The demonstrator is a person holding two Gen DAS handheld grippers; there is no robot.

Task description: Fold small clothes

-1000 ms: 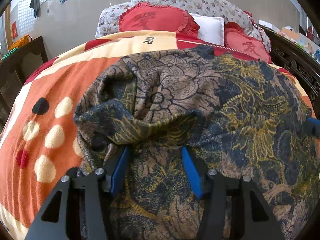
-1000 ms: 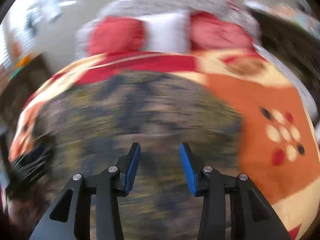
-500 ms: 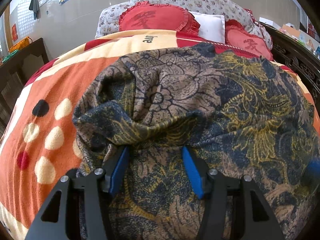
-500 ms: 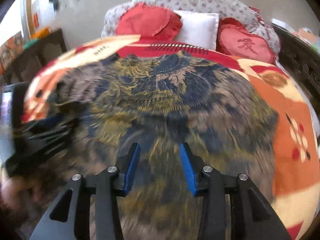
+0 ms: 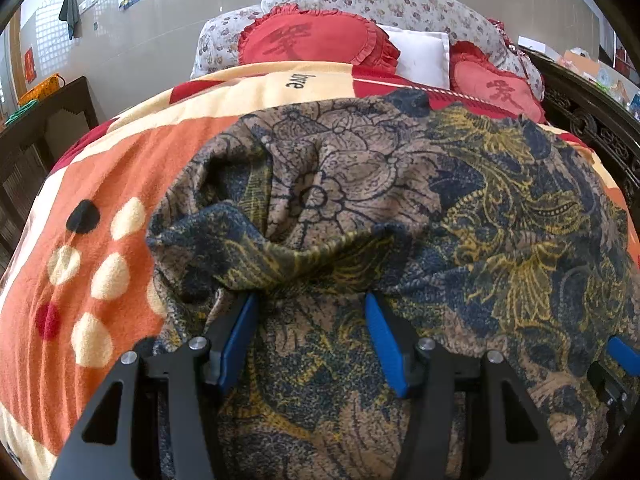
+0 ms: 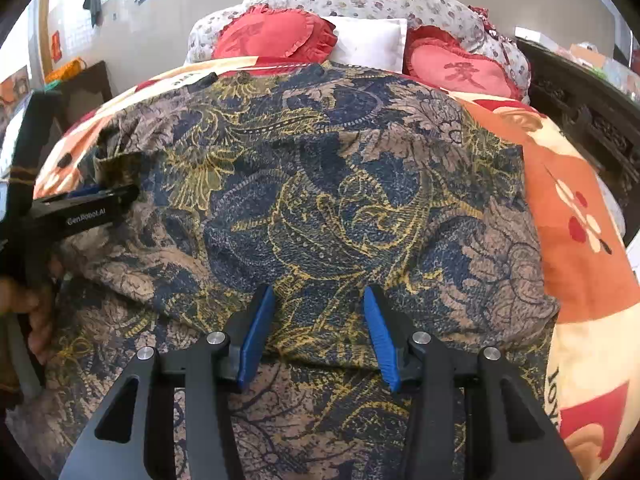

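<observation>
Right hand-held gripper [image 6: 318, 330] has travelled inward and downward over the garment since the earlier, blurred frames, and its black frame with a blue pad now shows at the right edge of the left wrist view; left hand-held gripper [image 5: 308, 332] unchanged in place. Item: one dark blue, tan and gold paisley-print knit garment [image 6: 340, 208], spread across the orange, red and cream spotted fleece blanket [image 5: 100, 184] on the bed, with a raised fold of cloth bunched along its near-left part. Left hand-held gripper: blue pads apart, sitting under the lip of that fold with cloth between them; no clamping is visible. Right hand-held gripper: jaws opening, blue pads apart, low over a crease on the near edge of the garment, cloth lying between them but not pinched. Background: two red heart-shaped frilled cushions [image 5: 316, 40], a white pillow [image 5: 420, 56] and a floral-print quilt roll [image 5: 380, 4] at the head of the bed; dark carved wooden bed frame [image 5: 592, 132] at right. Risks, as judged: closing on one layer only would leave the lower layer behind and skew the fold; pads could also catch the blanket along with the garment and drag it; uneven pull between the two sides would twist the soft knit.
</observation>
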